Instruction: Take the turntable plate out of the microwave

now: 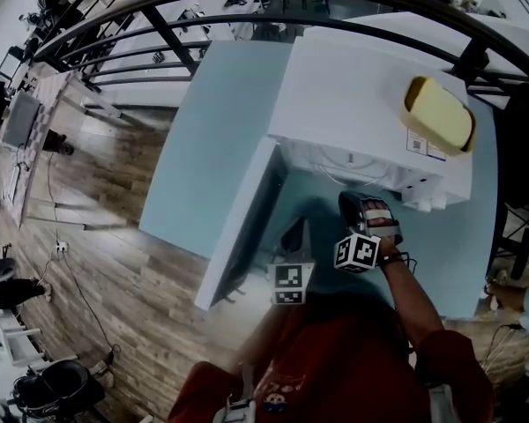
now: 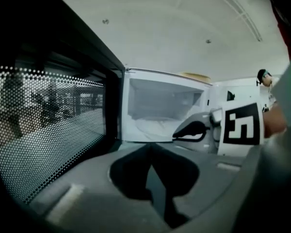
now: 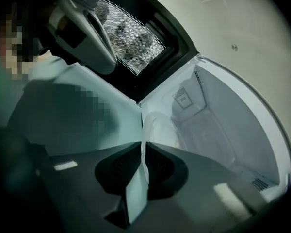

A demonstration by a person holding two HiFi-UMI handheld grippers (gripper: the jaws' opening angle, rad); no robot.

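Observation:
The white microwave [image 1: 361, 95] stands on a pale blue table [image 1: 220, 130] with its door [image 1: 238, 227] swung open to the left. The glass turntable plate [image 3: 160, 125] lies low in the cavity, also seen from the left gripper view as a pale plate [image 2: 148, 127]. My right gripper [image 3: 143, 152] is at the cavity's mouth [image 1: 353, 203], and its jaws are shut on the plate's near rim. My left gripper [image 2: 150, 149] hangs in front of the open door [image 1: 295, 234], shut and with nothing in it.
A yellow block [image 1: 439, 113] lies on top of the microwave. The mesh-windowed door [image 2: 48, 130] stands close on the left gripper's left. The table's edge drops to a wooden floor [image 1: 115, 201] on the left. A dark chair [image 1: 525, 148] is at the right.

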